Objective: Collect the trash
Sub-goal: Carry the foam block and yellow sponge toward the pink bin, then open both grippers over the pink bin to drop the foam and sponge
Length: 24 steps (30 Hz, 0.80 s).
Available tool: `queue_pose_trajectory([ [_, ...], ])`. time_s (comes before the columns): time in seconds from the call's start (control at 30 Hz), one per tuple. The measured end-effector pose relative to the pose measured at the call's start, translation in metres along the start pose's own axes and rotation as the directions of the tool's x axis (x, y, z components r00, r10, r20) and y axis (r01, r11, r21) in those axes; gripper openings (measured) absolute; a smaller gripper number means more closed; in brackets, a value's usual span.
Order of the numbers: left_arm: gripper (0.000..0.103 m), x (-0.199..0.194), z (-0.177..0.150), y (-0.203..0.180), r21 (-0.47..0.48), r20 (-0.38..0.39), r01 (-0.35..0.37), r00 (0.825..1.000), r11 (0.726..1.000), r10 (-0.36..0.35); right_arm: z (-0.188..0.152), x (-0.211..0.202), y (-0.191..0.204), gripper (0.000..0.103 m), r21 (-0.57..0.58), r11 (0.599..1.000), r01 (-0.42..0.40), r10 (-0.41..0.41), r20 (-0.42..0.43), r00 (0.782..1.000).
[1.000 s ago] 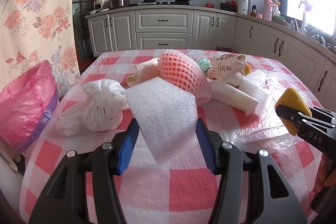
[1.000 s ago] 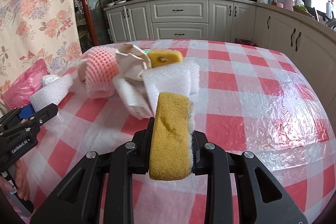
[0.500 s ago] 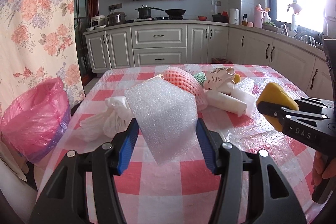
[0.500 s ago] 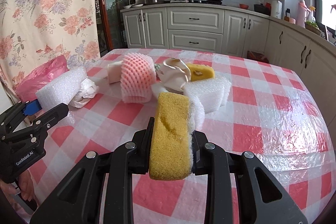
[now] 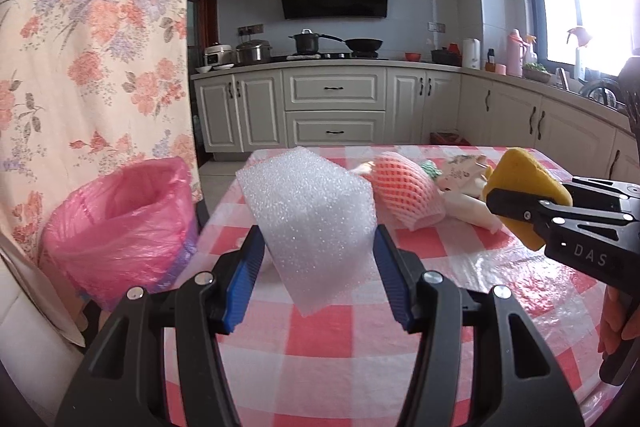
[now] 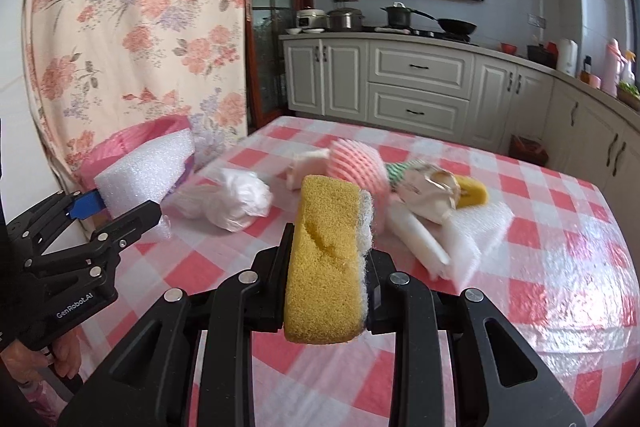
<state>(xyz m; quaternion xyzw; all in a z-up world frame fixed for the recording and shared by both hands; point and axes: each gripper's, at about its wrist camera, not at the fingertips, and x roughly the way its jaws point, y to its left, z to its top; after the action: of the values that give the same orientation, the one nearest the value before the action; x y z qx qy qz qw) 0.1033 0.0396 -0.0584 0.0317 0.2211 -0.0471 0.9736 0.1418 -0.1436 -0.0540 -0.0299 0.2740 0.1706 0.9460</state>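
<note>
Left gripper (image 5: 318, 275): a white foam sheet (image 5: 308, 223) is clamped between the blue-padded fingers (image 5: 244, 279), jaws held about halfway apart by its width; the sheet is lifted clear of the table.
Right gripper (image 6: 330, 267): a yellow sponge (image 6: 326, 263) with a pale scouring layer is pinched upright between narrowly set jaws, held above the table's near edge.
Table (image 6: 560, 239): a red-and-white checked cloth under clear plastic is seen.
Trash on table: a pink foam fruit net (image 6: 360, 163), a crumpled white plastic bag (image 6: 232, 199), a crumpled paper wrapper (image 6: 428, 195), a second yellow sponge (image 6: 472, 193) and a white foam block (image 6: 476, 235) are heaped together toward the far left part.
Bin: a bin lined with a pink bag (image 5: 120, 227) is placed on the floor just beside the table's left edge, its mouth open.
Person: fingers of a hand (image 6: 32, 363) are seen on the left gripper's handle.
</note>
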Motion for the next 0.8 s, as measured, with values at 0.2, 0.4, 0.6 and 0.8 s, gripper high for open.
queue_pose_trajectory([
  [0.2,0.054,-0.009,0.009,0.035,-0.021,0.022,-0.055,0.998,0.998,0.055,0.018,0.013,0.033,0.028,-0.05,0.996,-0.075,0.076,0.01,0.997],
  [0.4,0.054,-0.012,0.019,0.083,-0.056,0.032,-0.121,0.992,0.991,0.123,0.041,0.037,0.07,0.028,-0.096,0.983,-0.159,0.16,0.007,0.987],
  [0.6,0.054,-0.009,0.036,0.133,-0.056,0.031,-0.173,0.984,0.983,0.175,0.075,0.068,0.116,0.028,-0.157,0.954,-0.254,0.259,0.009,0.966],
  [0.8,0.055,0.003,0.056,0.19,-0.065,0.036,-0.224,0.973,0.973,0.226,0.114,0.105,0.156,0.028,-0.179,0.927,-0.329,0.336,0.008,0.942],
])
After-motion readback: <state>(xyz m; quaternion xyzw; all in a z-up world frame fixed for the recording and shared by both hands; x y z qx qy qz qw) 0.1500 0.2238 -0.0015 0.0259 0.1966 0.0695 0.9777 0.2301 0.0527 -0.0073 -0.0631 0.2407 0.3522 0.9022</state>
